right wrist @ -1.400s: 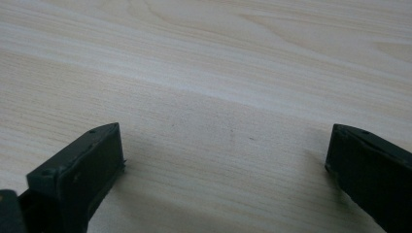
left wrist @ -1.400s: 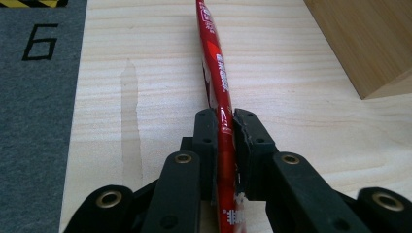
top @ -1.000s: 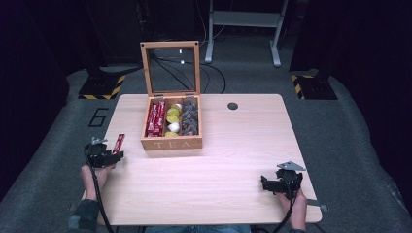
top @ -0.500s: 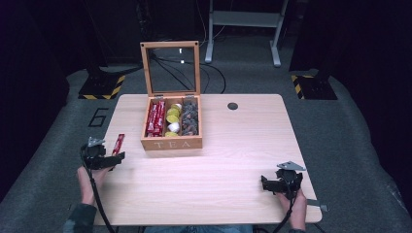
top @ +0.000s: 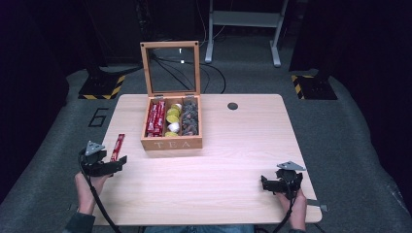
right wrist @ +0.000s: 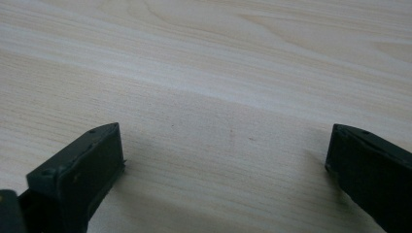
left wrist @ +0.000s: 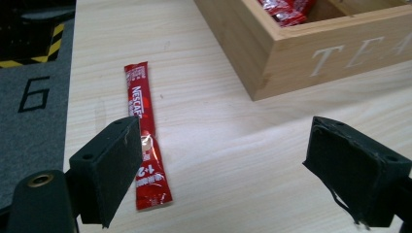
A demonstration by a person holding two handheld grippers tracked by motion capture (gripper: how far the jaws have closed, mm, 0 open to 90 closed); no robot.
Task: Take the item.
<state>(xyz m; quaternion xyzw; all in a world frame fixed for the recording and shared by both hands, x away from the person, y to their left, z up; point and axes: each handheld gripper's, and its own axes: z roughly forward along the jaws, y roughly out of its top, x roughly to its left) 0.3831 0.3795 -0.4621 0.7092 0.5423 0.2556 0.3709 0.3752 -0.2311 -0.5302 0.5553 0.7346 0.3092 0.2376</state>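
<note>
High view: left gripper [top: 114,162] at the table's near-left corner, jaws spread, empty. Red coffee stick [top: 117,147] flat on the table [top: 243,145] just ahead of it, near the left edge, long axis running away from the person, well short of the wooden tea box [top: 171,143] to its right. Box lid up; red sticks, yellow and white pods, dark pods in three compartments. Right gripper [top: 266,183] far off at the near-right, open, holding nothing, bare wood all round. Left hand clearly the nearer one for the stick.

Left gripper view: left gripper [left wrist: 223,165] wide open, nothing between. Coffee stick [left wrist: 145,155] lying to the left, its near end beside the left jaw, not centred in the gap. Probably needs a small shift left before closing across the narrow width. Table edge close on that side; box corner [left wrist: 272,73] clear to the right.

Right gripper view: right gripper [right wrist: 223,165] wide apart over bare tabletop, empty.
</note>
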